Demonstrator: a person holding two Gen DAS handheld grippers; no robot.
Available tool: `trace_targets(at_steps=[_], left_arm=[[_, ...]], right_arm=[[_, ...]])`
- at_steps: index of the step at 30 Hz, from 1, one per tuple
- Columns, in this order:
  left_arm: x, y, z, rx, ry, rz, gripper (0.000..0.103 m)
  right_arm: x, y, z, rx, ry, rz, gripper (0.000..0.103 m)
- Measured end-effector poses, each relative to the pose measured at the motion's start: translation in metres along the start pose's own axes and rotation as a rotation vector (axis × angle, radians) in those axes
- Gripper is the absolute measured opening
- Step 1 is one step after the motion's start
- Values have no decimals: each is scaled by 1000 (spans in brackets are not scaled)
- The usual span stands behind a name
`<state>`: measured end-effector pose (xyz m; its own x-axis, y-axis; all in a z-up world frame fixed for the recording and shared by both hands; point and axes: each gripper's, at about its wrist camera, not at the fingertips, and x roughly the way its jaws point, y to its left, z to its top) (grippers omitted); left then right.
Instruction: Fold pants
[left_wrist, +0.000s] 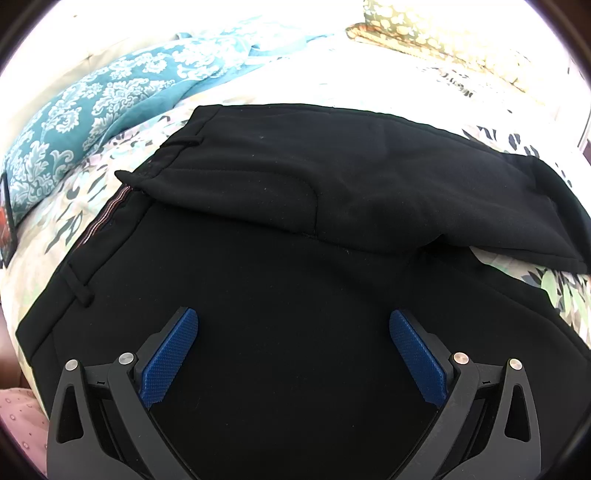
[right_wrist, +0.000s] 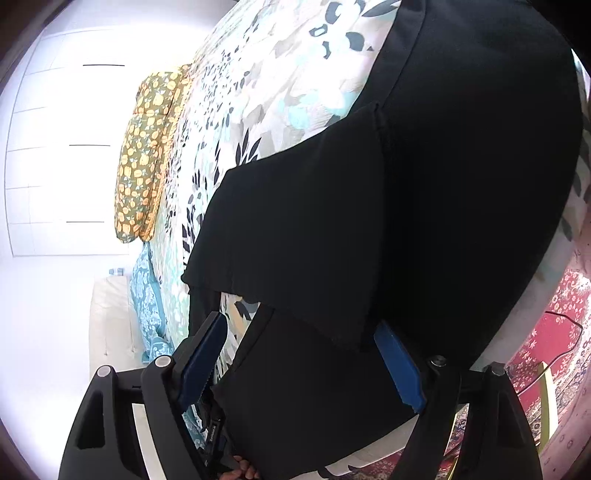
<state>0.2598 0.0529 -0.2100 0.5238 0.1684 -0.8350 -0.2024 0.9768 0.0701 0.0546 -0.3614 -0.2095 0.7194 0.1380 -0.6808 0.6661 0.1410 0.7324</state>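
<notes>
A floral bedspread (left_wrist: 66, 221) in white, pale green and dark leaf shapes spreads out ahead of the tongs and to both sides of them. A teal damask pillow (left_wrist: 92, 122) lies on it, ahead and off to the left of the left tongs. A mustard cushion with yellow fruit print (right_wrist: 144, 155) sits at the far edge, well ahead of the right tongs. A red patterned rug (right_wrist: 554, 332) shows to their right. White panelled cupboards (right_wrist: 55, 166) stand beyond.

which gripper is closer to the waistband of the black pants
Left. The left gripper hangs open over the pants beside the waistband; the right gripper stands open around the leg hems, at the other end.
</notes>
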Motion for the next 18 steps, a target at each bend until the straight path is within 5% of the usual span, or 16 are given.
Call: trace_targets(at_steps=[6,8,9,10,11,18], left_arm=[[0,0,0,0,0,0,103],[0,0,0,0,1,-1,103],[0,0,0,0,0,0,103],[0,0,0,0,0,0,103],[0,0,0,1,0,0,103],[-4,-1,1,16,19,28,103]], right_arm=[[3,1,14,-44,-6,-23,81],[3,2,16,-67,-15,-43,74],[3,3,18,-87,-19,-52,58],[3,1,21,-107,-18,-57,28],[2,0,23,-125,-18,-70,16],[-49,46,33,-348,-94,5,14]])
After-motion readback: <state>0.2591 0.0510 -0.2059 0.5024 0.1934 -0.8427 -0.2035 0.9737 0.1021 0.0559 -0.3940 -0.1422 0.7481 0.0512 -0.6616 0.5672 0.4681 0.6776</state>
